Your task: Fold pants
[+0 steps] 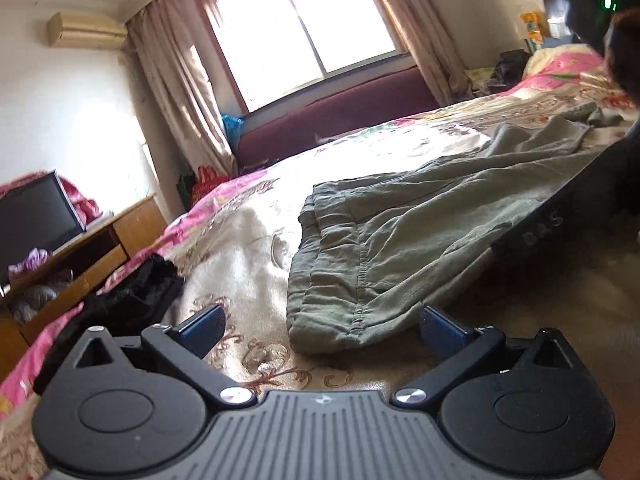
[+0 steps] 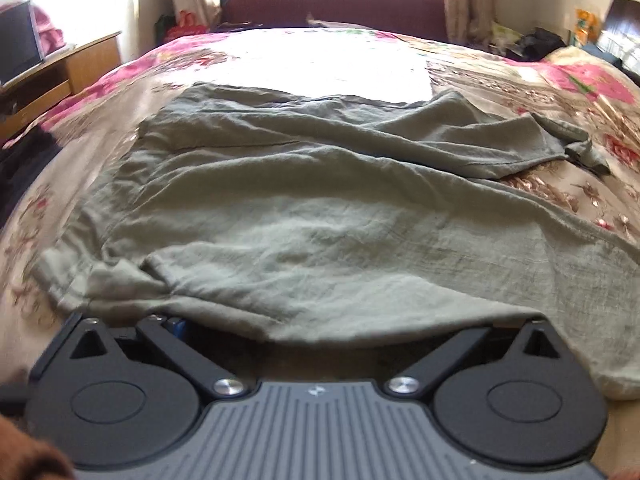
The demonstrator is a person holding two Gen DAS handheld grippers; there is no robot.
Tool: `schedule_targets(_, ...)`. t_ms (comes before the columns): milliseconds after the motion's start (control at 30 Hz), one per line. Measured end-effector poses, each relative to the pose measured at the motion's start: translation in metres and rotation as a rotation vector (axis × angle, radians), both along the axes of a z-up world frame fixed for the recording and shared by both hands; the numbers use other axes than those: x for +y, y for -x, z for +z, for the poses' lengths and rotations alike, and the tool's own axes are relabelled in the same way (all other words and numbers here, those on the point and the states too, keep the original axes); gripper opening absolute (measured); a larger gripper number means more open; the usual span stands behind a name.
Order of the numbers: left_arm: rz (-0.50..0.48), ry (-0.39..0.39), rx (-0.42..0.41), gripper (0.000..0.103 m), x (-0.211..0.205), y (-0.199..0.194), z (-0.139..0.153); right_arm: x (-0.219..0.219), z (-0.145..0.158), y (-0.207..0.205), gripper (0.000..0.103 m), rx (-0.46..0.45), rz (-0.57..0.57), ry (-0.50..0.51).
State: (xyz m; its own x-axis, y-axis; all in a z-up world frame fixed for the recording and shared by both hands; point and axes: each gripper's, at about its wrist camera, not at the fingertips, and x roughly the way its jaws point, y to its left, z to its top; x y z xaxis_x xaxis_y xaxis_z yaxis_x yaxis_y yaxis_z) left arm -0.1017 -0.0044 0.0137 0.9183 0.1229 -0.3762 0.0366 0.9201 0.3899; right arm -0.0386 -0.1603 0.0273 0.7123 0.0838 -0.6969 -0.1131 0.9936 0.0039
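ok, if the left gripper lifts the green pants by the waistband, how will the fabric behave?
Probably floppy: the green pants lie in soft wrinkles on the floral bedspread, so the legs should sag and trail. Likely light, since the cloth looks thin. The gathered waistband looks thicker, probably a surer grip for the open left gripper.

Pants (image 2: 320, 208) matt crinkled cloth; bedspread (image 1: 248, 232) glossy; cabinet (image 1: 80, 256) wood

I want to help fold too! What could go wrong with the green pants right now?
The pants are wrinkled, with one leg end bunched up, so a fold now might come out lumpy. The right gripper has its fingers hidden under the cloth edge, so it may grab too little. The left gripper is open near the waistband and holds nothing; lifting one side alone could skew the pants.
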Motion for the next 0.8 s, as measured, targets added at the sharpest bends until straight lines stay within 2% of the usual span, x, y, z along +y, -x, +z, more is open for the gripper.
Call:
schedule_targets(133, -0.117, -0.090, -0.005, 0.103, -0.006, -0.004, -0.006, -0.022, 0.010, 0.042, 0.099, -0.045, 0.054, 0.090)
schedule_targets(200, -0.142, -0.091, -0.003, 0.103, -0.005, -0.015, -0.007, -0.028, 0.016, 0.050, 0.099, -0.056, 0.065, 0.114)
schedule_targets(267, -0.159, -0.088, 0.067, 0.103, -0.003, -0.034, -0.009, -0.028, 0.021, 0.049, 0.098, -0.058, 0.081, 0.133)
schedule_targets(333, -0.182, -0.047, 0.131, 0.101, 0.005, -0.045, -0.007, -0.027, 0.026, 0.046, 0.096, -0.073, 0.116, 0.154)
schedule_targets(433, -0.213, 0.006, 0.200, 0.080, 0.016, -0.050, -0.002, -0.016, 0.029, 0.045, 0.087, -0.124, 0.167, 0.216)
schedule_targets(500, -0.213, 0.053, 0.230, 0.070, 0.022, -0.051, -0.001, -0.009, 0.030, 0.045, 0.083, -0.138, 0.217, 0.227)
schedule_targets(633, -0.201, 0.143, 0.265, 0.042, 0.038, -0.049, 0.004, 0.005, 0.028, 0.044, 0.062, -0.134, 0.323, 0.236)
schedule_targets(667, -0.198, 0.168, 0.274, 0.039, 0.042, -0.049, 0.006, 0.009, 0.026, 0.043, 0.058, -0.122, 0.346, 0.239)
schedule_targets(733, -0.199, 0.167, 0.275, 0.038, 0.047, -0.047, 0.005, 0.017, 0.018, 0.038, 0.038, -0.076, 0.401, 0.229)
schedule_targets(767, -0.200, 0.158, 0.275, 0.038, 0.050, -0.046, 0.005, 0.021, 0.014, 0.035, 0.032, -0.048, 0.423, 0.216)
schedule_targets(800, -0.196, 0.157, 0.277, 0.038, 0.053, -0.045, 0.005, 0.025, 0.011, 0.032, 0.029, -0.018, 0.441, 0.192)
